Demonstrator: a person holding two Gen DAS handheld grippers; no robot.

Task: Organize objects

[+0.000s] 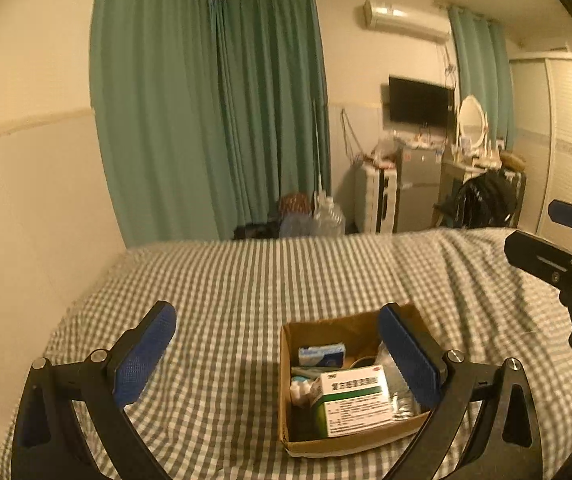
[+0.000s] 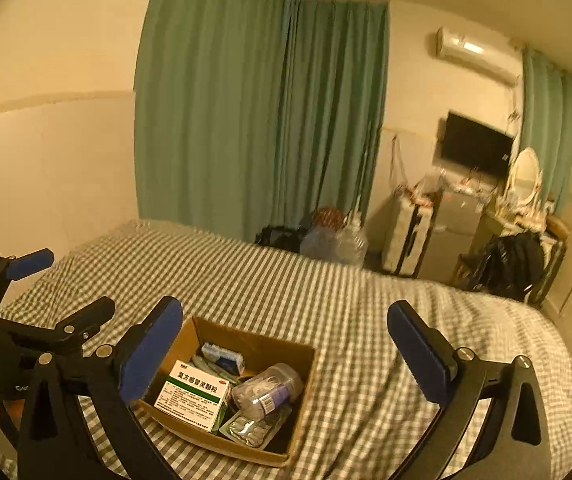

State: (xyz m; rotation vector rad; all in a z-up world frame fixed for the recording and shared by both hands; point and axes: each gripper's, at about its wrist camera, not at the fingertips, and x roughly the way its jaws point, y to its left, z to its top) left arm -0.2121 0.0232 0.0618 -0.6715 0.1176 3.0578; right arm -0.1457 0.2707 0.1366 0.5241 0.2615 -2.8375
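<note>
Right wrist view: an open brown cardboard box rests on the grey-and-white checked bedspread, holding a white-and-green medicine carton, a clear plastic bottle, a blister pack and a small blue-and-white packet. Right gripper, jaws spread wide and empty, hovers above the box. Left wrist view: left gripper, likewise wide open and holding nothing, hangs over the same box. Green curtains and a wall-mounted black television lie beyond the bed.
</note>
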